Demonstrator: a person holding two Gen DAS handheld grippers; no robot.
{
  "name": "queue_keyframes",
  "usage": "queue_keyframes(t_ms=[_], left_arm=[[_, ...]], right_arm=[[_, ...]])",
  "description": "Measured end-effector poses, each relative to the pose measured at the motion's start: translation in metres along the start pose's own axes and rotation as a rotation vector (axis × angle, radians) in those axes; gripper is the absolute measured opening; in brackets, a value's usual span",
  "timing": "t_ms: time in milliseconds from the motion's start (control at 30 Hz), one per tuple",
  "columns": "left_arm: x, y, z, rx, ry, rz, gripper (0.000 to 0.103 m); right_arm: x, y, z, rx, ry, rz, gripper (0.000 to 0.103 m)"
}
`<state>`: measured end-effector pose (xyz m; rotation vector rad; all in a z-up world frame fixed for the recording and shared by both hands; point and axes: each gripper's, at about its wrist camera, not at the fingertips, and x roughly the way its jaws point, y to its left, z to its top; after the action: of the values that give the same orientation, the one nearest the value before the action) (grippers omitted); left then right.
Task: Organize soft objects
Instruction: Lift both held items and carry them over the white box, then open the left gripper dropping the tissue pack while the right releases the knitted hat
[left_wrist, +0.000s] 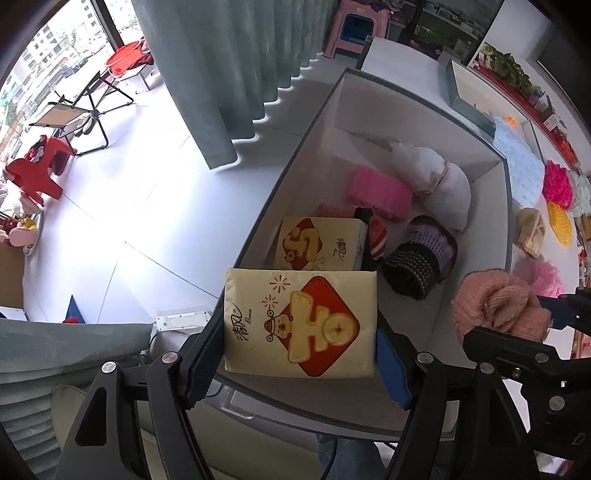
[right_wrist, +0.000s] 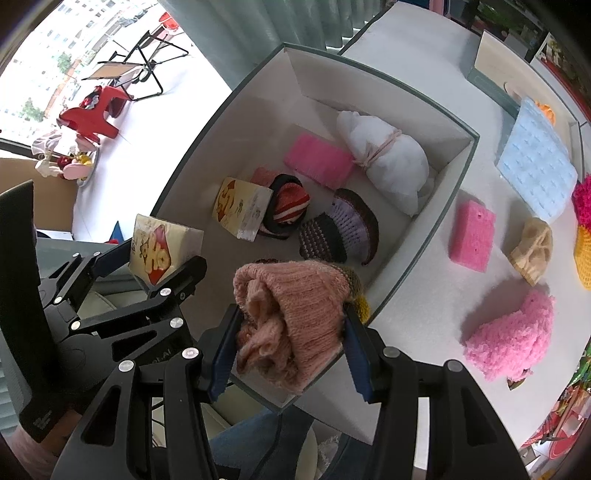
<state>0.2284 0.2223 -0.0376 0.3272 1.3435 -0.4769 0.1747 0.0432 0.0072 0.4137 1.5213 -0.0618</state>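
Observation:
My left gripper (left_wrist: 299, 358) is shut on a yellow tissue pack (left_wrist: 300, 325) and holds it over the near edge of the white box (left_wrist: 495, 155). My right gripper (right_wrist: 291, 347) is shut on a rolled pink knit hat (right_wrist: 291, 317), held above the box's near corner (right_wrist: 458, 177); the hat also shows in the left wrist view (left_wrist: 498, 306). Inside the box lie a second tissue pack (left_wrist: 319, 243), a pink sponge (left_wrist: 380, 192), a white tied bundle (left_wrist: 432, 181), a purple-brown knit hat (left_wrist: 421, 258) and a red-striped knit piece (right_wrist: 288, 203).
On the white table right of the box lie a pink sponge (right_wrist: 472, 236), a fluffy pink item (right_wrist: 513, 336), a beige knit piece (right_wrist: 532, 251), a blue padded sheet (right_wrist: 535, 173) and a yellow crochet item (right_wrist: 583, 258). Grey curtains (left_wrist: 229, 74) and floor are to the left.

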Motion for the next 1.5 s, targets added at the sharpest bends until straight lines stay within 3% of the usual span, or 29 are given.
queue_keyframes(t_ms=[933,1000,1033,1133,1167,1200,1367,1433,1500], left_arm=[[0.017,-0.016,0.015,0.019,0.04,-0.006,0.075],[0.018,-0.016,0.015,0.015,0.043,-0.008,0.076],[0.018,-0.015,0.014,0.012,0.046,-0.007,0.082],[0.016,-0.014,0.013,0.004,0.048,-0.01,0.101],[0.015,-0.014,0.013,0.002,0.049,-0.01,0.102],[0.015,-0.014,0.013,0.002,0.052,-0.006,0.102],[0.015,-0.017,0.015,-0.003,0.062,-0.022,0.102],[0.013,-0.016,0.014,-0.008,0.065,-0.024,0.102],[0.012,-0.015,0.012,-0.015,0.068,-0.024,0.102]], right_arm=[[0.001,-0.018,0.054,0.034,-0.03,-0.037,0.057],[0.002,-0.018,0.057,0.034,-0.028,-0.038,0.059],[0.002,-0.019,0.057,0.035,-0.028,-0.039,0.06],[0.002,-0.021,0.059,0.041,-0.025,-0.017,0.069],[0.002,-0.022,0.06,0.045,-0.025,-0.012,0.079],[0.001,-0.023,0.059,0.047,-0.026,-0.011,0.083],[-0.005,-0.025,0.057,0.04,-0.041,-0.033,0.089],[-0.009,-0.026,0.055,0.043,-0.052,-0.042,0.099],[-0.013,-0.028,0.05,0.05,-0.066,-0.044,0.103]])
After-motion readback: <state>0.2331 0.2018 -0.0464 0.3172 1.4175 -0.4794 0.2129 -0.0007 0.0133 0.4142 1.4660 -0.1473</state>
